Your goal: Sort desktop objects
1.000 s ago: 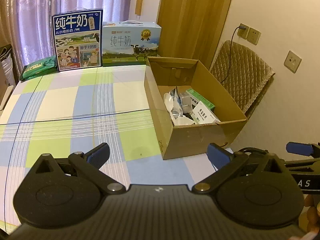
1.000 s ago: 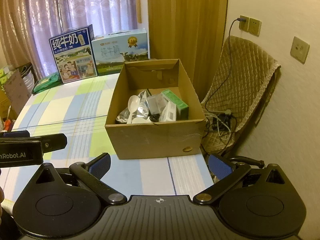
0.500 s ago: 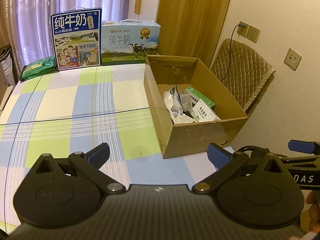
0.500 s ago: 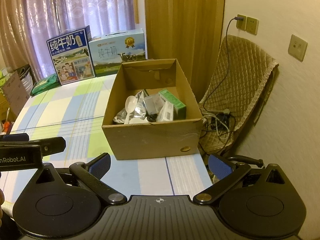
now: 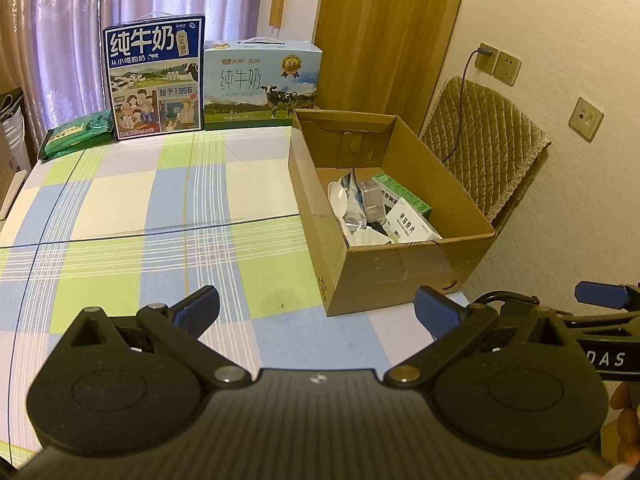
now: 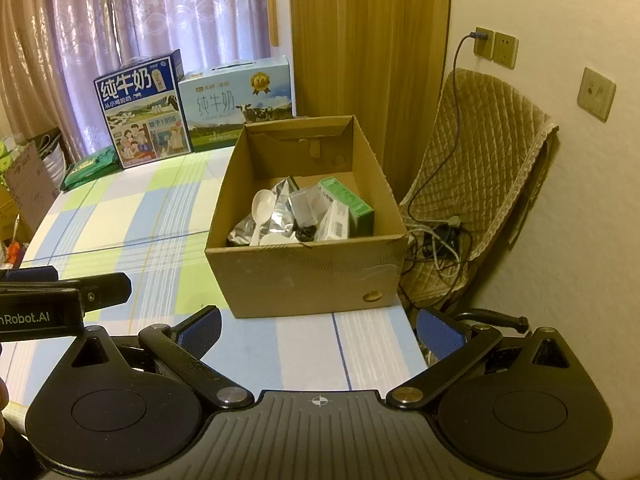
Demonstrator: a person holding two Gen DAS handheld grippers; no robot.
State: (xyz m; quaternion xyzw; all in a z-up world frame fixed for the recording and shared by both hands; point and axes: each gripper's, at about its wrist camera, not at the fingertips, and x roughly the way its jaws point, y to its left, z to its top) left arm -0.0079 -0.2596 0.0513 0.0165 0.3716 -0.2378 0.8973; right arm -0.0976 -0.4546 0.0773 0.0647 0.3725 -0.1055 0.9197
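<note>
We are holding the left hand-held gripper point(image 5: 316, 312) above the near part of the bench point(image 5: 120, 216), its two blue-padded fingers spread wide with nothing between them. We are holding the right hand-held gripper point(image 6: 318, 330) in the same condition: fingers spread wide, gripping nothing, hovering over the near right edge of the bench. Each unit is appearing at the edge of the other's view, so the two are sitting side by side.

The cardboard box point(image 6: 304, 276) is standing open on the right side of the bench, near its front edge. The sorted objects are lying inside it:

1. A white plastic spoon point(image 6: 262, 210) is resting on a crumpled silver foil pouch point(image 6: 280, 216) at the left of the box.
2. A green carton point(image 6: 352, 204) is lying toward the right wall of the box.
3. A white medicine box point(image 5: 410, 226) is leaning beside the green carton.
4. A small grey item is sitting between the pouch and the carton; we cannot identify it.

At the far edge of the bench, a dark blue milk carton point(image 5: 154, 78) and a light blue milk carton point(image 5: 260, 84) are standing upright, side by side. A green packet point(image 5: 76, 134) is lying just left of them. A checked cloth is covering the bench. A quilted chair point(image 6: 476, 184) is standing to the right of the bench, against the wall.
</note>
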